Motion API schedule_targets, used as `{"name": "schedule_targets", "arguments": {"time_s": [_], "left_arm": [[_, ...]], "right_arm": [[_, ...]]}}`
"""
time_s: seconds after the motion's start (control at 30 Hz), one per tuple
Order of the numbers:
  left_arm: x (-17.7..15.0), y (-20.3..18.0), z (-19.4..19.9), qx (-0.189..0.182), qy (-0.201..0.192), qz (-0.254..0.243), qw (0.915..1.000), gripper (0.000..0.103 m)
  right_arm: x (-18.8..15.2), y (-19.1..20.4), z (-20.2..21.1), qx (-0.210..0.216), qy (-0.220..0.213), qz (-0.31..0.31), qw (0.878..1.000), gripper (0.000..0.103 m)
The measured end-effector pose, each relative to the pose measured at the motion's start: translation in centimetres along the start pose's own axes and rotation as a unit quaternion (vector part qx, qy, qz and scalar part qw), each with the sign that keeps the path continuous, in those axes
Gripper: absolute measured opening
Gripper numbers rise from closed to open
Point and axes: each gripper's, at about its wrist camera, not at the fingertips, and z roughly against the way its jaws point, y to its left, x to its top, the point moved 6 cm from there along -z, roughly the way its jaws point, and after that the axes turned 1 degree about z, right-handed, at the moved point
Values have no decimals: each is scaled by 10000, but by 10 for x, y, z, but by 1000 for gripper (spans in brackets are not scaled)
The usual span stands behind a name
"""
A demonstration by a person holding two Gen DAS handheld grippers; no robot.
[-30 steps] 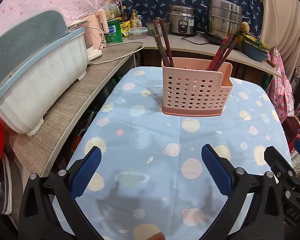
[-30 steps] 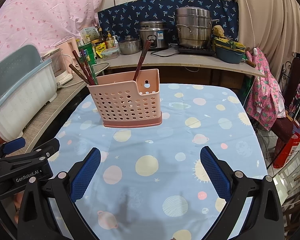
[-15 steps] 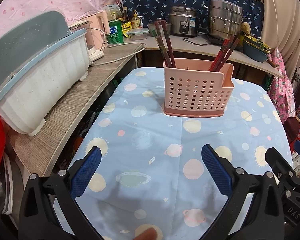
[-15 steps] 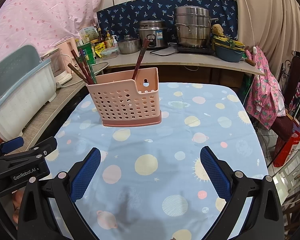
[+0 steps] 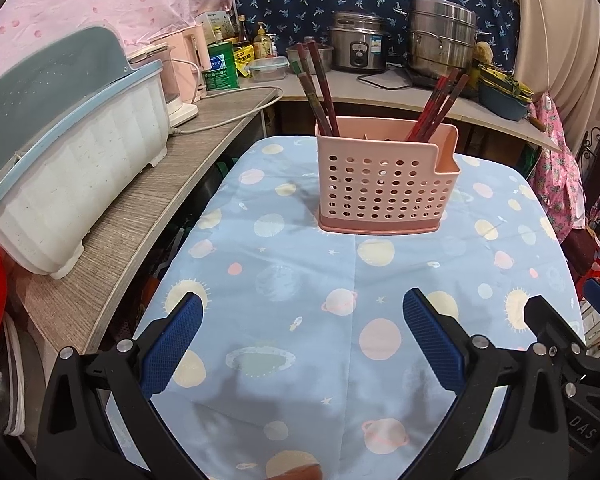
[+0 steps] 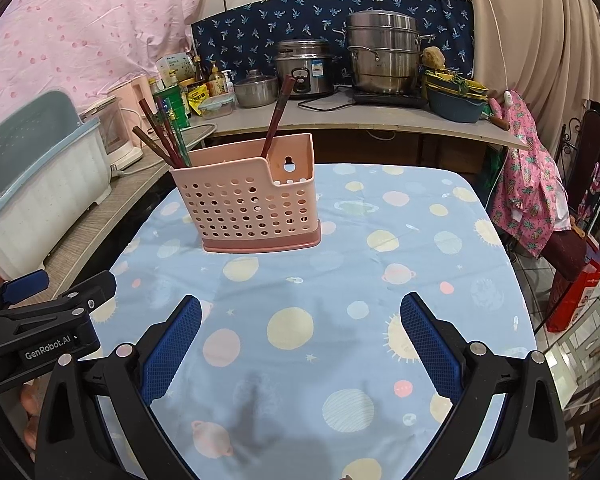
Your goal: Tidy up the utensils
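The left claw [image 5: 302, 322] is held wide open and empty above the near surface [image 5: 300, 280]. The pink holder [image 5: 384, 184], chopsticks [image 5: 320, 88] upright inside, stands farther off. The right claw [image 6: 300, 322] is likewise spread and empty; a level, centred approach is advised.

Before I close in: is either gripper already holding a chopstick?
No. The left gripper and the right gripper are both open and empty above the tablecloth, and the chopsticks stand in the pink holder.
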Motion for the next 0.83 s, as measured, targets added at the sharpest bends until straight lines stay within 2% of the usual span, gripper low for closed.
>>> {"name": "schedule_targets", "arguments": {"time_s": [0.83], "left_arm": [[-2,-3,-6,-64,-1,22,10000,96]], "right_arm": [[-6,-2,-3,-17,67,-21,10000,96]]}}
